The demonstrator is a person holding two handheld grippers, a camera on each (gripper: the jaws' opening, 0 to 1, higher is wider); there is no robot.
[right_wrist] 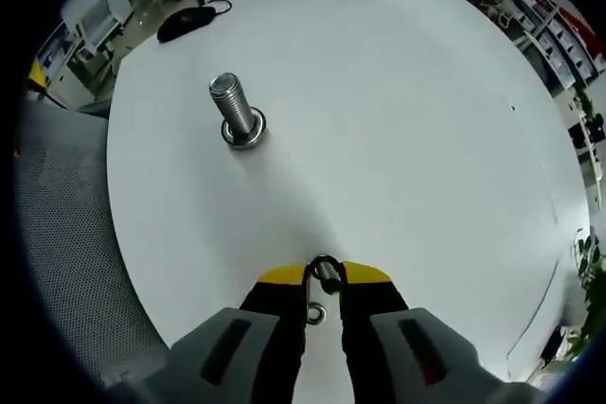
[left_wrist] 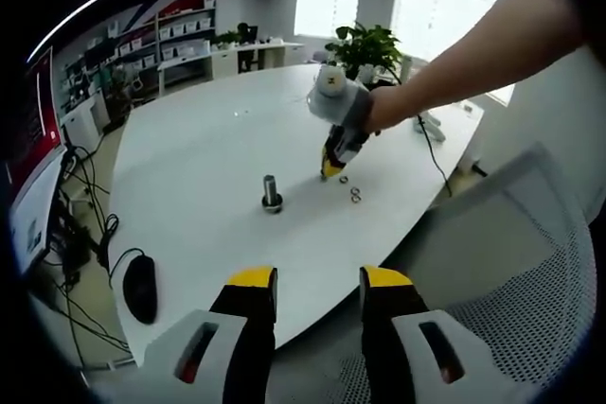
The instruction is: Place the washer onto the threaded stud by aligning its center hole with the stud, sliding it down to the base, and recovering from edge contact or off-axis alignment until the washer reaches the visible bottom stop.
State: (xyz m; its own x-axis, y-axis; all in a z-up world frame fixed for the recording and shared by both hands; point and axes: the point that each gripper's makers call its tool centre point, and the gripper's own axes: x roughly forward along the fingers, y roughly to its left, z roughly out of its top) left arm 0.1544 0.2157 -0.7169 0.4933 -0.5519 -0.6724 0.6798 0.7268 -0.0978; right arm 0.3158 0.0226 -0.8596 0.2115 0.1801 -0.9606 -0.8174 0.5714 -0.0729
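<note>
Left gripper view: yellow-tipped grey left gripper (left_wrist: pixel 318 283) held off the near edge of a large white oval table (left_wrist: pixel 208 153), jaws spread with open space between them, nothing held. On the tabletop, a short upright threaded metal stud (left_wrist: pixel 271 192) standing on its round base. Right of the stud, the right gripper (left_wrist: pixel 329 171), yellow and black at the tip, reaching down from a person's bare forearm (left_wrist: pixel 464 59) to meet the table surface. Just beside that tip, small metal ring washers (left_wrist: pixel 355 193) lying flat on the table, apart from the stud. A black computer mouse (left_wrist: pixel 140 288) with its cable near the table's left edge, a white mesh-backed chair (left_wrist: pixel 530 272) at the right, a green potted plant (left_wrist: pixel 365 44) at the far end.

Right gripper view: right gripper (right_wrist: pixel 325 276) with yellow pads drawn close together, pinching a small metal ring washer (right_wrist: pixel 325 272) upright between the tips, low over the white table (right_wrist: pixel 398 101). A second small washer (right_wrist: pixel 315 312) lying lower down in the gap between the jaws. Silver threaded stud (right_wrist: pixel 237 111) well apart, up and to the left, leaning in this view, a washer-like ring already around its base. Black mouse (right_wrist: pixel 186 22) near the far table edge; grey mesh chair (right_wrist: pixel 66 262) at the left.
</note>
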